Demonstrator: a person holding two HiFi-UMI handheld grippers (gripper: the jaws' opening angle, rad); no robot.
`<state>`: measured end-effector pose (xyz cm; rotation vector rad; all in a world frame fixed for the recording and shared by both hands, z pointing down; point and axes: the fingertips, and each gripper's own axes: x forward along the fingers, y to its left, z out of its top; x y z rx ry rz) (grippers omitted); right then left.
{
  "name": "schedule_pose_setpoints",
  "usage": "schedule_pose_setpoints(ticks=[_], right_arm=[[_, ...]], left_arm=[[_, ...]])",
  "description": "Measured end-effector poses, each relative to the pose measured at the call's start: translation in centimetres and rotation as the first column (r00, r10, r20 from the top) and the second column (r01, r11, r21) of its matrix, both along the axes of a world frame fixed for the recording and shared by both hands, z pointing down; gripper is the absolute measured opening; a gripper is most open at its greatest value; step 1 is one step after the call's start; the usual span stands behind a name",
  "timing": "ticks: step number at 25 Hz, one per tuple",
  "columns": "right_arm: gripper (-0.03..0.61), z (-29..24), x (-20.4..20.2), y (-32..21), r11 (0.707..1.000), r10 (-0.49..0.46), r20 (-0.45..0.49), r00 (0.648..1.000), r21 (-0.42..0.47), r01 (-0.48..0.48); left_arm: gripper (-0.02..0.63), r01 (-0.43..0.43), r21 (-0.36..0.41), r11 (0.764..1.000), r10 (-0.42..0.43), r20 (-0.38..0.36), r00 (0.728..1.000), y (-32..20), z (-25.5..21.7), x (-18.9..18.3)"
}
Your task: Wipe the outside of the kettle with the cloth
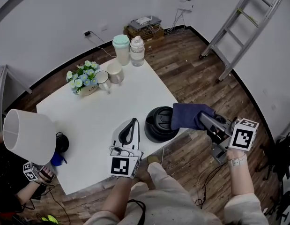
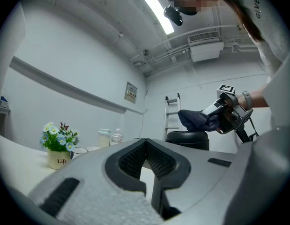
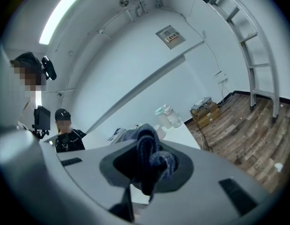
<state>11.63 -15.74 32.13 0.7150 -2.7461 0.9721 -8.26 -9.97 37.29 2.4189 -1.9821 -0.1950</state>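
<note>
The black kettle [image 1: 159,123] stands at the white table's [image 1: 88,116] front right edge; in the left gripper view the kettle [image 2: 188,140] shows past the jaws. A dark blue cloth [image 1: 188,116] rests on the kettle's right top side, with my right gripper [image 1: 201,118] shut on it. The cloth [image 3: 149,156] bunches between the right gripper's [image 3: 145,175] jaws and hides the kettle there. My left gripper [image 1: 132,123] lies low on the table just left of the kettle, jaws together with nothing in them. From there the cloth [image 2: 197,118] sits on the kettle's lid.
At the table's far side stand a flower pot [image 1: 83,81], two mugs [image 1: 104,79], a mint-lidded jar [image 1: 121,48] and a clear jar [image 1: 137,50]. A white lampshade [image 1: 26,135] is at the left. A ladder [image 1: 248,18] leans at the back right. Another person [image 3: 66,131] is near the left corner.
</note>
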Motion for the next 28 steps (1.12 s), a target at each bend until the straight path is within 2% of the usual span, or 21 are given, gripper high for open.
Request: schedule_pose_setpoints(ticks=[3, 6, 8, 11, 14, 16, 19, 24, 28], right_arm=[[0.052, -0.6, 1.4, 0.1, 0.995, 0.055, -0.048, 0.997, 0.088, -0.051], [0.052, -1.9, 2.4, 0.5, 0.963, 0.134, -0.119, 0.984, 0.251, -0.101], [0.052, -3.0, 2.6, 1.2, 0.915, 0.193, -0.170, 0.966, 0.388, -0.114], [0.051, -4.6, 2.1, 3.2, 0.818, 0.254, -0.216, 0.943, 0.568, -0.090], [0.052, -5.4, 1.0, 5.8, 0.735, 0.289, -0.230, 0.929, 0.676, -0.062], [0.052, -5.2, 0.2, 7.4, 0.707, 0.309, -0.229, 0.923, 0.705, -0.061], [0.052, -3.8, -0.6, 10.1, 0.710, 0.332, -0.250, 0.910, 0.701, -0.066], [0.052, -0.5, 0.1, 13.9, 0.779, 0.347, -0.205, 0.915, 0.606, -0.160], [0.052, 2.4, 0.6, 16.9, 0.798, 0.376, -0.203, 0.904, 0.567, -0.204]], left_arm=[[0.006, -0.015, 0.006, 1.000, 0.015, 0.004, 1.000, -0.1, -0.3, 0.7], [0.006, -0.031, 0.008, 0.999, 0.031, 0.021, 0.999, 0.1, -0.2, 1.4], [0.007, -0.044, 0.011, 0.999, 0.043, 0.031, 0.999, 0.3, -0.3, 1.6], [0.006, -0.057, 0.019, 0.998, 0.055, 0.062, 0.997, 0.9, -0.4, 1.7], [0.006, -0.065, 0.029, 0.997, 0.063, 0.069, 0.996, 1.7, -0.9, 1.9], [0.007, -0.073, 0.041, 0.996, 0.071, 0.065, 0.995, 2.2, -1.3, 1.9], [0.006, -0.084, 0.050, 0.995, 0.082, 0.030, 0.996, 3.6, -1.7, 2.3], [0.006, -0.104, 0.039, 0.994, 0.104, 0.008, 0.995, 7.0, -2.0, 3.1], [0.007, -0.117, 0.006, 0.993, 0.117, 0.002, 0.993, 10.5, -0.5, 2.6]])
